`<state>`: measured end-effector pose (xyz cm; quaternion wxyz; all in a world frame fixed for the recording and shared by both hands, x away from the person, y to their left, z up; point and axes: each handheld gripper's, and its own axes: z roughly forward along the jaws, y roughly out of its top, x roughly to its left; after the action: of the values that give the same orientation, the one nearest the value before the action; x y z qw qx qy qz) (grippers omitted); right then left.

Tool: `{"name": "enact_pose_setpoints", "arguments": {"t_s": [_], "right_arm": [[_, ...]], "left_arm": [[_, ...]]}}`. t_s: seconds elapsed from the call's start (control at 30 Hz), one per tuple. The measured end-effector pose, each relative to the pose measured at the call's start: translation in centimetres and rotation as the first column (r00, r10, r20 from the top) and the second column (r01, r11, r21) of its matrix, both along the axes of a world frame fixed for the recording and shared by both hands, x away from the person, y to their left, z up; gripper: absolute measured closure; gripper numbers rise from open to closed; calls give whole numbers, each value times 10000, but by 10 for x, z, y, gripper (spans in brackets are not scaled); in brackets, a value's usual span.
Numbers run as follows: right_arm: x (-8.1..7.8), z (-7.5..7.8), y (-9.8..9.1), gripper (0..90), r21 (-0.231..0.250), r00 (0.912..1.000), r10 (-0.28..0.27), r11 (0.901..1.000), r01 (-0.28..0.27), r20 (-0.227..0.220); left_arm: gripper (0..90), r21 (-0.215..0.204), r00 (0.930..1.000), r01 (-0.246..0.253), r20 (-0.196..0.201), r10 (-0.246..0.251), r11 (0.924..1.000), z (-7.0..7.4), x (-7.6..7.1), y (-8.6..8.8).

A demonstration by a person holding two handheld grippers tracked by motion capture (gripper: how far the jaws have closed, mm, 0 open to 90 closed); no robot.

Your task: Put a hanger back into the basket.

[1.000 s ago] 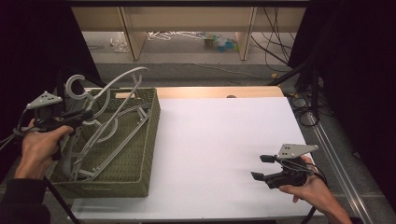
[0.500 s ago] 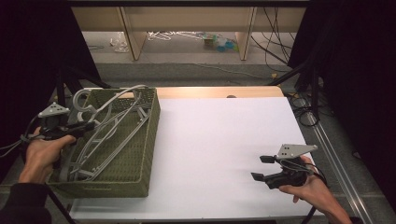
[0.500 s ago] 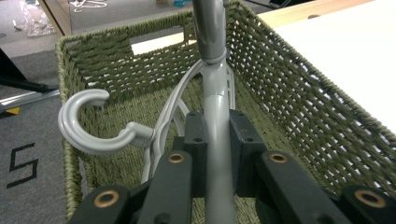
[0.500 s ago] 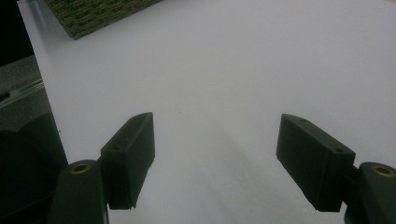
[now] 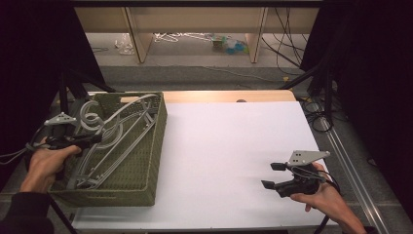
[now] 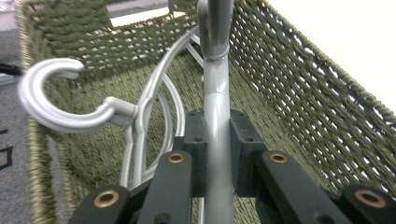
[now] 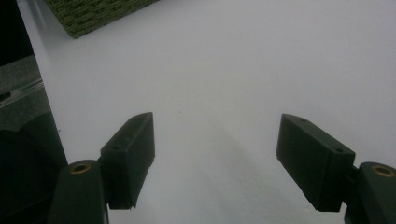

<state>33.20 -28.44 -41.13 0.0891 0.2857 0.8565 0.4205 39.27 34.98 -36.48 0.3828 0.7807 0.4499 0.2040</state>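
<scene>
1. Hangers (image 5: pixel 114 141) lie in the green woven basket (image 5: pixel 146 161) at the left of the white counter (image 5: pixel 219 161) in the high view. The left gripper (image 5: pixel 85 141) sits over the basket's left rim, its jaws pinching one grey hanger by the neck. The right gripper (image 5: pixel 272 175) rests low over the counter's right part, well apart from the basket

2. Left gripper view: the jaws press on both sides of the held hanger's stem (image 6: pixel 217 140), which runs straight up between the pads. A second hook (image 6: pixel 56 102) curls just beside it, inside the basket wall (image 6: pixel 299 93). To do this step well, I judge the grip should stay firm and the held hanger be kept clear of that neighbouring hook, so the two do not tangle

3. Right gripper view: the jaws stand spread, with bare counter (image 7: pixel 233 70) between them and a basket corner (image 7: pixel 93 14) far off
</scene>
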Motion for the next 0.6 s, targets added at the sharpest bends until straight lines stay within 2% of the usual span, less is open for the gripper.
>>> {"name": "enact_pose_setpoints", "arguments": {"t_s": [0.03, 0.07, 0.1, 0.13, 0.17, 0.2, 0.23, 0.33, 0.37, 0.4, 0.43, 0.53, 0.6], "right_arm": [[0, 0, 0, 287, -15, 10000, 29, 10000, -29, -62], [0, 0, 0, 287, -15, 10000, 29, 10000, -29, -62], [0, -1, 0, 287, -55, 10000, 49, 10000, -49, -43], [0, -1, 0, 287, -34, 10000, 26, 10000, -26, -57], [0, -1, 0, 287, -28, 10000, 27, 10000, -27, -54], [0, -1, 1, 287, -31, 10000, 34, 10000, -35, -73], [0, -1, 0, 287, -59, 10000, 45, 10000, -45, -54], [0, -1, 0, 287, -18, 10000, 30, 10000, -30, -58], [0, -1, 0, 287, -13, 10000, 30, 10000, -30, -76], [0, -1, 0, 287, -42, 9999, 61, 10000, -61, -111], [0, -1, 0, 287, -42, 9999, 61, 10000, -61, -111], [1, -1, 0, 287, -14, 9999, 37, 10000, -38, -98], [1, -1, 1, 287, -12, 9999, 37, 10000, -37, -123]], "left_arm": [[793, 217, 9999, 107, -53, -106, 9997, -1, 3, -2], [793, 217, 9999, 107, -53, -106, 9997, -1, 3, -2], [793, 367, 9996, 72, -266, -62, 9993, -4, 5, -6], [792, 606, 9987, 300, -422, -274, 9977, -5, 8, -7], [792, 469, 9982, 75, -599, -47, 9989, -9, 9, -12], [792, 522, 9970, 48, -772, -8, 9986, -12, 11, -14], [792, 447, 9911, -32, -1329, 91, 9990, -15, 13, -16], [791, 342, 9898, -150, -1414, 197, 9993, -19, 16, -14], [789, 230, 9878, -332, -1515, 363, 9992, -21, 15, -12], [787, 262, 9876, -569, -1448, 601, 9980, -23, 17, -7], [786, 262, 9876, -569, -1448, 601, 9980, -23, 17, -7], [773, 158, 9842, -1033, -1431, 1045, 9945, -27, 18, -5], [766, 205, 9835, -1132, -1395, 1150, 9934, -27, 18, -6]]}}
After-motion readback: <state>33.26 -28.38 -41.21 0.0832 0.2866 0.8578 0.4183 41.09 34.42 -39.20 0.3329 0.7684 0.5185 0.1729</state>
